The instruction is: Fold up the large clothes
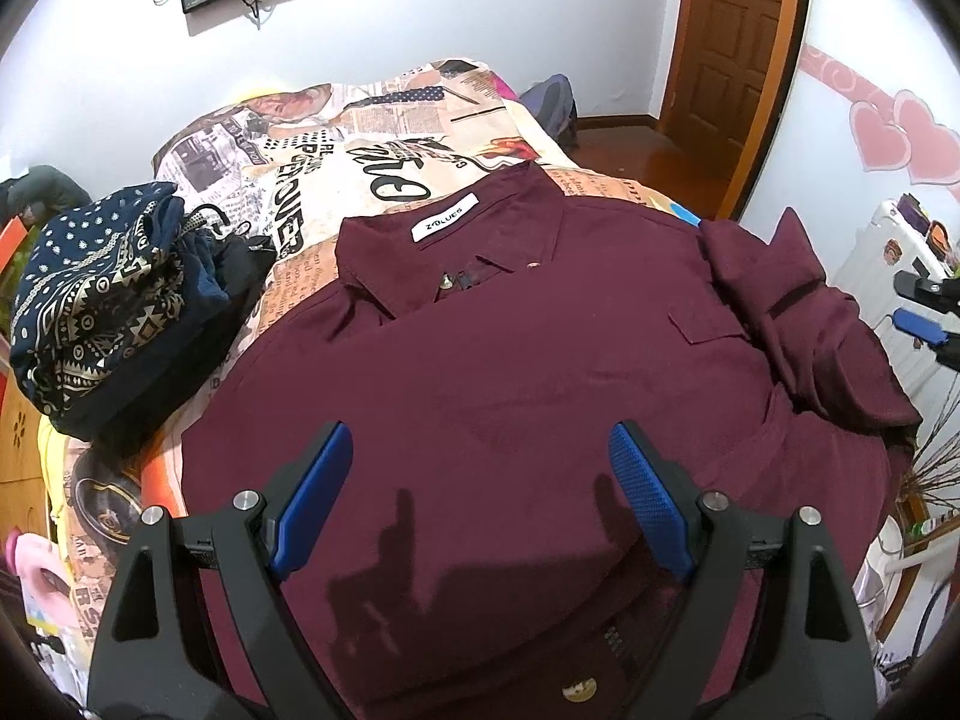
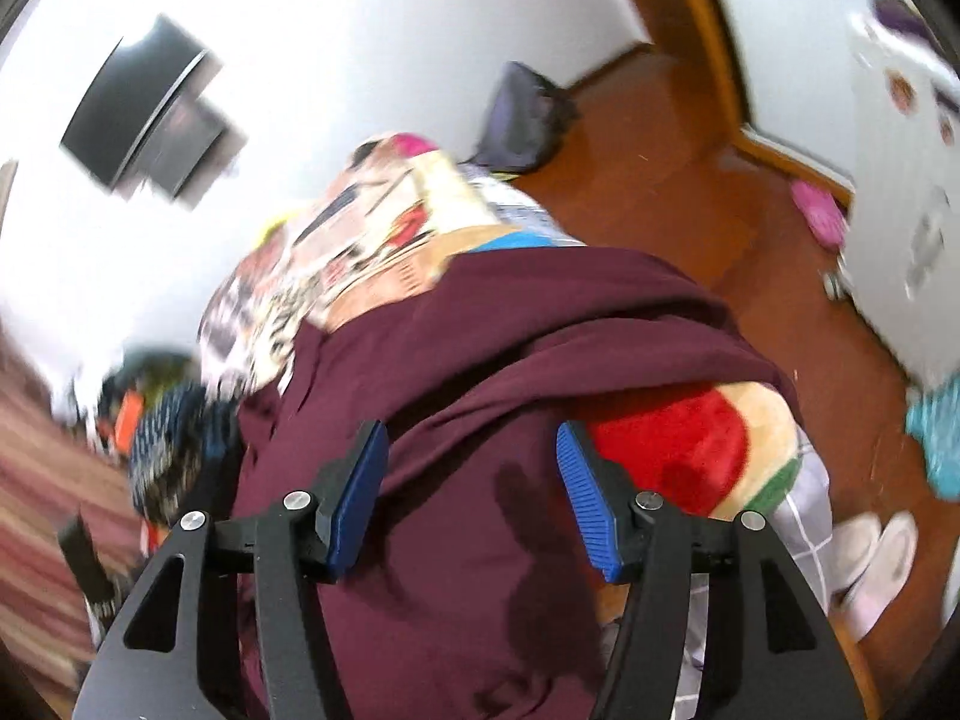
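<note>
The maroon shirt (image 1: 510,372) lies collar-far on the printed bedspread (image 1: 312,180), its right sleeve bunched inward; left gripper (image 1: 480,498) and right gripper (image 2: 471,498) hover spread and empty, so the sleeve fold appears in hand, needing a pinch next.

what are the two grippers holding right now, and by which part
Nothing. The left gripper and right gripper are both open above the maroon shirt, with no fabric pinched between the blue pads.

Navy patterned cloth bundle (image 1: 99,300) lies on newspaper-print bedspread (image 1: 312,162); wooden door (image 1: 735,42) beyond.
</note>
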A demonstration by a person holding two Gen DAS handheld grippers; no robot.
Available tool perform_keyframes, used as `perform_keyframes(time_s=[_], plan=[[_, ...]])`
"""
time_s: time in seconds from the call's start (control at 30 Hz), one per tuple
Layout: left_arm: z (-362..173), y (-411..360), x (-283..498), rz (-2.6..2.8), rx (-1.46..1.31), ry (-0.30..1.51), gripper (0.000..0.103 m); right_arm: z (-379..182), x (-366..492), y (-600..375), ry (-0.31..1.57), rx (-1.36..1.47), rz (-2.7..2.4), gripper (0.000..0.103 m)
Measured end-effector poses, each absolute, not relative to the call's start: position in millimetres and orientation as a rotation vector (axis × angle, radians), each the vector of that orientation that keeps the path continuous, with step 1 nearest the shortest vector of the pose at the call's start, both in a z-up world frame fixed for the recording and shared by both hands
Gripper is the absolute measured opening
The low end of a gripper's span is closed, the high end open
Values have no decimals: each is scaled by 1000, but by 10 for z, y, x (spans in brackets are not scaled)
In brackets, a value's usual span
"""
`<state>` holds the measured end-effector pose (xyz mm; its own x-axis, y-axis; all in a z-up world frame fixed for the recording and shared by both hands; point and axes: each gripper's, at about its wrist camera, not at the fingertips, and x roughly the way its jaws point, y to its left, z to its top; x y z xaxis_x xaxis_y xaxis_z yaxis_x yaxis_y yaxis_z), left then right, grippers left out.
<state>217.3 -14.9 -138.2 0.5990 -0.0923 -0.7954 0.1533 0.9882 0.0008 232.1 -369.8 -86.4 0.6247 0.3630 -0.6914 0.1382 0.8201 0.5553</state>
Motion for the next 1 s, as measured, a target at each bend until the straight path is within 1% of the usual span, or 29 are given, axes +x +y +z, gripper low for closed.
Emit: perform_keyframes(time_s=[0.23,0.37,0.4,0.43,0.5,0.53,0.63,0.7,0.87,1.0], plan=[[-1437,-154,2255,-120,65,942,87,-1521,2637,-4134,963,887,24,55],[-1471,-146,2294,-108,62,953,87,-1746,2759,-4240,959,995,20,55],[-1478,-144,2304,-105,61,955,87,-1778,2793,-4248,955,1005,19,49],[-1484,-141,2312,-102,61,957,87,-1776,2783,-4303,949,1003,10,33],[-1488,-137,2317,-99,59,957,87,-1760,2850,-4283,956,951,2,13],[-1488,-133,2314,-98,59,956,87,-1732,2858,-4279,955,936,2,12],[-1485,-123,2313,-92,62,952,87,-1535,2815,-4283,912,859,-10,7],[-1479,-106,2306,-92,58,951,87,-1349,2782,-4272,876,813,6,7],[-1432,-67,2256,-97,51,934,87,-625,2646,-4089,730,673,94,6],[-1364,-25,2207,-101,42,911,87,-2,2525,-3748,622,555,213,6]])
